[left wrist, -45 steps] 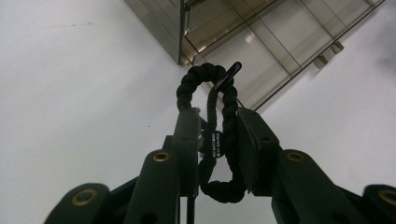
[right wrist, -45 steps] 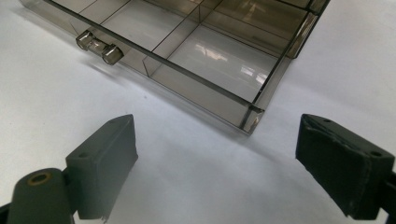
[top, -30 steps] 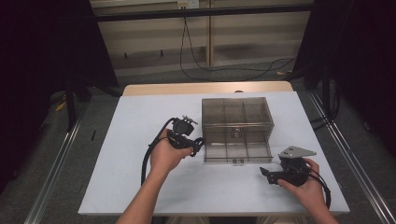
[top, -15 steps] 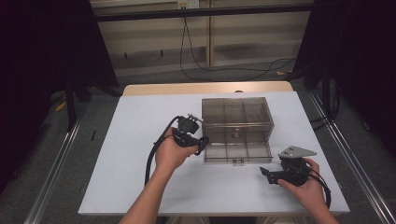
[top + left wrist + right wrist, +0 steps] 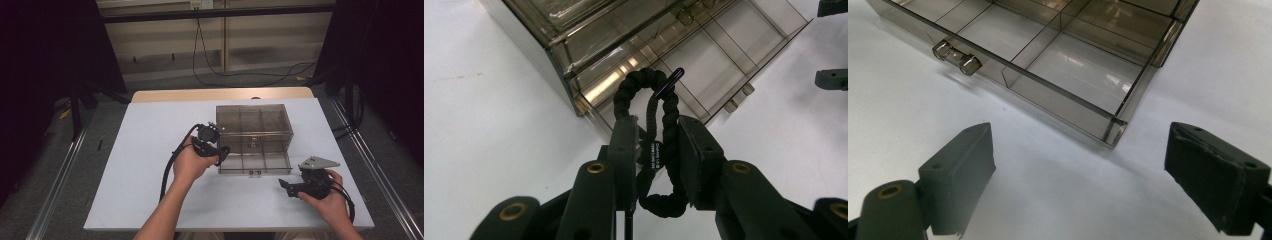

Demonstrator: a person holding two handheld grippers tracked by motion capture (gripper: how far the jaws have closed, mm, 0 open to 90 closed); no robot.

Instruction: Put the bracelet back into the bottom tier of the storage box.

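White table (image 5: 150,150): black braided loop (image 5: 655,145) pinched between left gripper (image 5: 655,150) fingers (image 5: 624,150).

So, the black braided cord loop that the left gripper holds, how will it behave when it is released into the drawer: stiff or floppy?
Probably floppy but springy: the black braided cord loop bends in a tight curve above the left gripper, yet keeps its arch. It looks light, pinched by two pads alone. Its woven surface should not slip or roll in the open drawer.
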